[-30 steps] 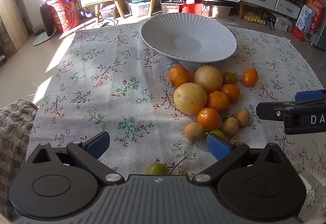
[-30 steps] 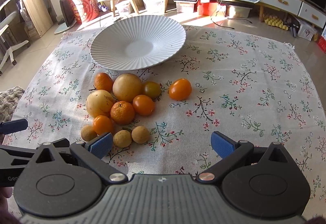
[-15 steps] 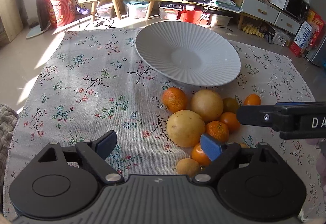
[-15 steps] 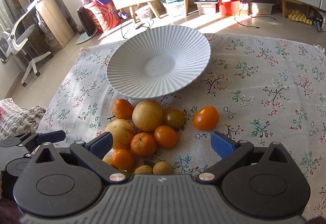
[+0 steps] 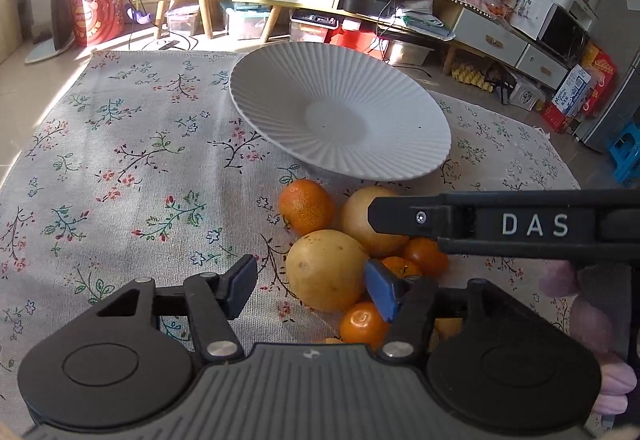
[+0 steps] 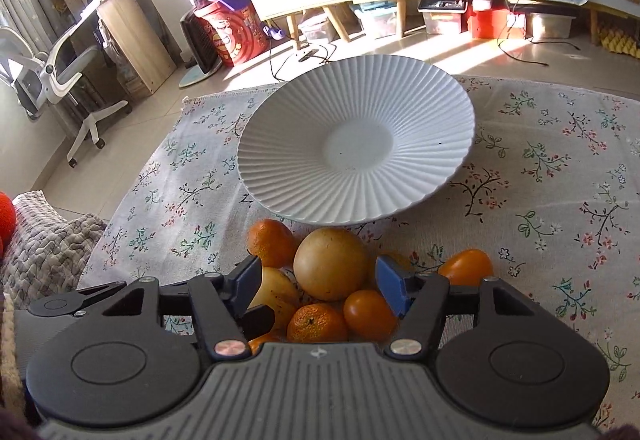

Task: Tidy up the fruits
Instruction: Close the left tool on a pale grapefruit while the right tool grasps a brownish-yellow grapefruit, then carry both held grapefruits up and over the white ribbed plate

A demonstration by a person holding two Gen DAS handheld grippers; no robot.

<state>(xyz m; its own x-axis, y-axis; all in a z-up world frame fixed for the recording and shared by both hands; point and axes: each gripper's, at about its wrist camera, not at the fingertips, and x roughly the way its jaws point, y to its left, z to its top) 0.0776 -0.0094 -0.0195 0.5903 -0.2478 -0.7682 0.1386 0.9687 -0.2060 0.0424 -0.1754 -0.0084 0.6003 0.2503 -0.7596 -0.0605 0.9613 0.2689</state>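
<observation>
Both grippers have come forward over the fruit pile since the earlier frames, so the white ribbed bowl (image 5: 340, 112) now looms larger, and the jaws of both have just been closing.

In the left wrist view, the left gripper (image 5: 310, 286) sits at the near left of the pile. The large yellow fruit (image 5: 326, 270) lies between its blue pads: the right pad touches that fruit's right side, while the left pad stands apart from it over bare floral cloth (image 5: 120, 160). It is half closed, with no full grip visible. A small orange (image 5: 362, 324) lies just below the right pad.

In the right wrist view, the right gripper (image 6: 318, 282) reaches over the pile from the near side. The round tan fruit (image 6: 330, 264) lies between its pads, each pad close beside a flank; whether they press on it I cannot tell. A mandarin (image 6: 316, 322) and a smooth orange fruit (image 6: 370, 314) lie nearer, under the jaws. A rough orange (image 6: 270, 242) sits at the far left of the pile, and an oval orange fruit (image 6: 468, 266) lies to the right, outside the pads.

The bowl stands just beyond the pile.
</observation>
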